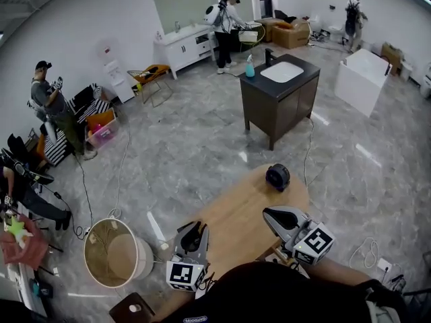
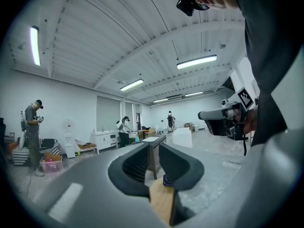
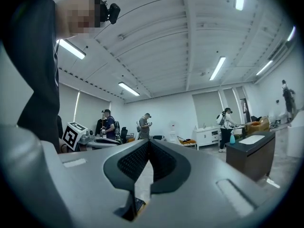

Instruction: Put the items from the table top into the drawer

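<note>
Right fingers closed, empty; left fingers slightly apart, empty. Open right before reaching dark item at twelve o'clock.

Lab hall: staged sink cabinet, operators

Table at bottom centre, runs away fr. viewer. Small round item on far end of table. L gripper over near-left part, R gripper over near-right part, well apart. Basket on floor, just left of table. Sink cabinet behind table, further back. Spray bottle on cabinet top, left of basin.
</note>
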Action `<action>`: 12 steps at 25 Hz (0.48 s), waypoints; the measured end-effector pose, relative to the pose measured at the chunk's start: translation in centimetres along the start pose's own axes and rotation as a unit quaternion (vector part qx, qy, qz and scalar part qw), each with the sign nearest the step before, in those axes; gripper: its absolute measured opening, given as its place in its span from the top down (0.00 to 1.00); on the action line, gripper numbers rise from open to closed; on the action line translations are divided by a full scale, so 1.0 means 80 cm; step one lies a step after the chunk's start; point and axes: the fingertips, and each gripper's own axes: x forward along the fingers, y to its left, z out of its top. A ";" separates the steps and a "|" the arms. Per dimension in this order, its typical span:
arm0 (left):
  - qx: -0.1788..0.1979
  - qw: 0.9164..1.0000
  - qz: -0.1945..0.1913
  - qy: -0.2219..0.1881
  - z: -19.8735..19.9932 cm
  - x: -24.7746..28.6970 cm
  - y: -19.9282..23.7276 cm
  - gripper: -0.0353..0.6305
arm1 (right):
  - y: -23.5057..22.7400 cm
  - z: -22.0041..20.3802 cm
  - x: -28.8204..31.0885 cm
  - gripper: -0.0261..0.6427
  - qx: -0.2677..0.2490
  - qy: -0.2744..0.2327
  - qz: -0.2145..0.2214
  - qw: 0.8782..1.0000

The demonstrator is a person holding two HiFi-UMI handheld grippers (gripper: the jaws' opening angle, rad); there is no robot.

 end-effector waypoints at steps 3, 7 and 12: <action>-0.003 1.000 0.004 0.008 -0.006 -0.015 0.027 0.86 | 0.019 -0.004 0.024 0.92 0.003 0.006 0.009 1.000; 0.002 1.000 0.004 0.003 -0.016 -0.043 0.061 0.90 | 0.053 -0.007 0.056 0.92 0.013 0.003 0.020 1.000; 0.003 1.000 -0.018 0.008 -0.028 -0.069 0.079 0.94 | 0.093 -0.012 0.081 0.92 0.024 -0.005 0.011 1.000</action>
